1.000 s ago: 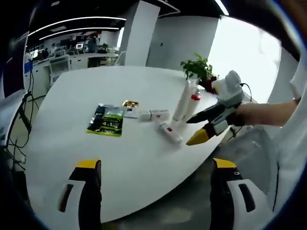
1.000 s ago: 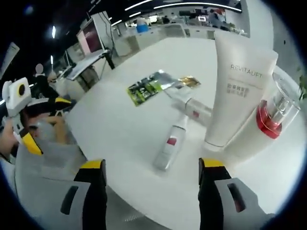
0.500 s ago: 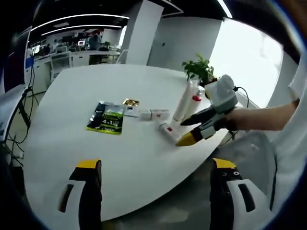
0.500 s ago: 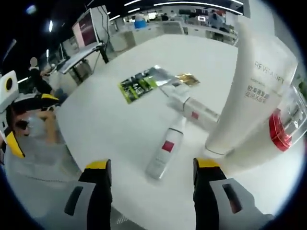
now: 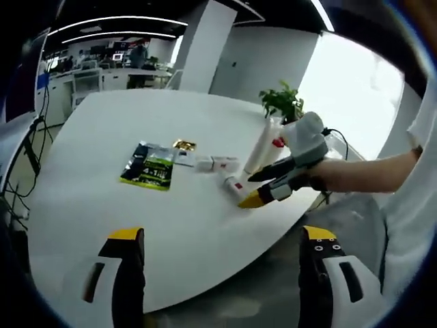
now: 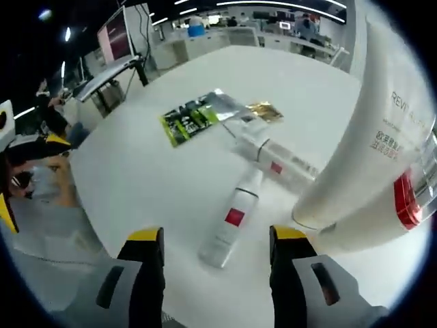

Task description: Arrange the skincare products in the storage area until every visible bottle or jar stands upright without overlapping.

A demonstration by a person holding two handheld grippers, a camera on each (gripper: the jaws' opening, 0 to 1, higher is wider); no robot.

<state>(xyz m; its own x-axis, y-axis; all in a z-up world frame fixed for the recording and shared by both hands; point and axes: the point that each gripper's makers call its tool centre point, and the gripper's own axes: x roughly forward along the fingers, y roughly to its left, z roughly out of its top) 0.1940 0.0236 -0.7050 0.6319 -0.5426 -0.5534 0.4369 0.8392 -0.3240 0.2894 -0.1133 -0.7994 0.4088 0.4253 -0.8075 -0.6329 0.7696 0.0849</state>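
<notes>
A small white bottle with a red label (image 6: 229, 222) lies flat on the white table (image 6: 136, 171). My right gripper (image 6: 216, 236) is open, and the bottle's near end reaches in between its fingertips without touching either. From the left gripper view, the right gripper (image 5: 254, 189) hovers right at this bottle (image 5: 233, 188). A tall white tube (image 6: 369, 143) stands upright just right of it, with a red-collared bottle (image 6: 410, 205) behind it. A second white tube (image 6: 276, 160) lies flat further off. My left gripper (image 5: 222, 234) is open and empty over the table's near edge.
A green sachet (image 5: 149, 167) and a gold sachet (image 5: 183, 145) lie flat left of the bottles. A potted plant (image 5: 283, 102) stands at the table's far edge. A person's arm (image 5: 369, 174) reaches in from the right. Office desks fill the background.
The right gripper has moved in towards the lying red-label bottle, whose end now sits between its open jaws. The left gripper has stayed roughly in place.
</notes>
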